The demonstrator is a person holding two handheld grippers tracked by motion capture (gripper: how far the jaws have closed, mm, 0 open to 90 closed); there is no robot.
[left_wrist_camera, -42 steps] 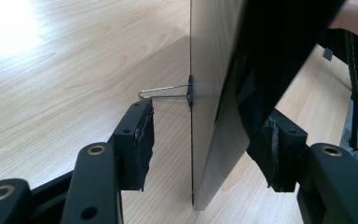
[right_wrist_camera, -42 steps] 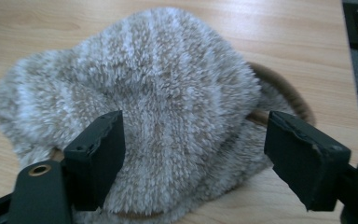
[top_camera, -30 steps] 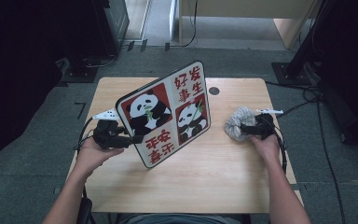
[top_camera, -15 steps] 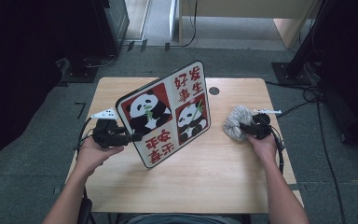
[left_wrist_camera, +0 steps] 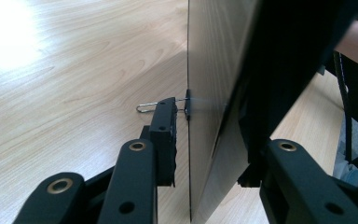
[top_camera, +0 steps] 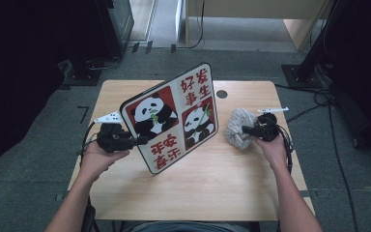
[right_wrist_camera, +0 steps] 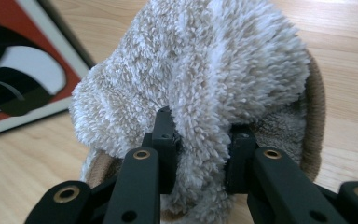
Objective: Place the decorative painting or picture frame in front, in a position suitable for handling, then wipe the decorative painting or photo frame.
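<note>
1. The left gripper point(top_camera: 134, 140), held in the person's left hand point(top_camera: 98, 158) near the left edge of the light wooden table point(top_camera: 212, 188), has the flat rectangular panda picture board with red panels and a black border point(top_camera: 174, 116) between its jaws.
2. Its jaws have just been closing; in the left gripper view the left pad point(left_wrist_camera: 167, 135) stands a small gap off the board's point(left_wrist_camera: 214, 70) pale back, so the grip is not yet tight.
3. The board stands tilted on its lower edge, at the table's middle, left of centre.
4. A small wire binder clip point(left_wrist_camera: 168, 106) sits on the board's edge, just beside that pad.
5. The right gripper point(top_camera: 245, 129) is clamped on the fluffy beige-and-white cloth bundle point(top_camera: 238, 127), pinching a fold point(right_wrist_camera: 200, 135).
6. The bundle sits near the table's right edge, just right of the board.
</note>
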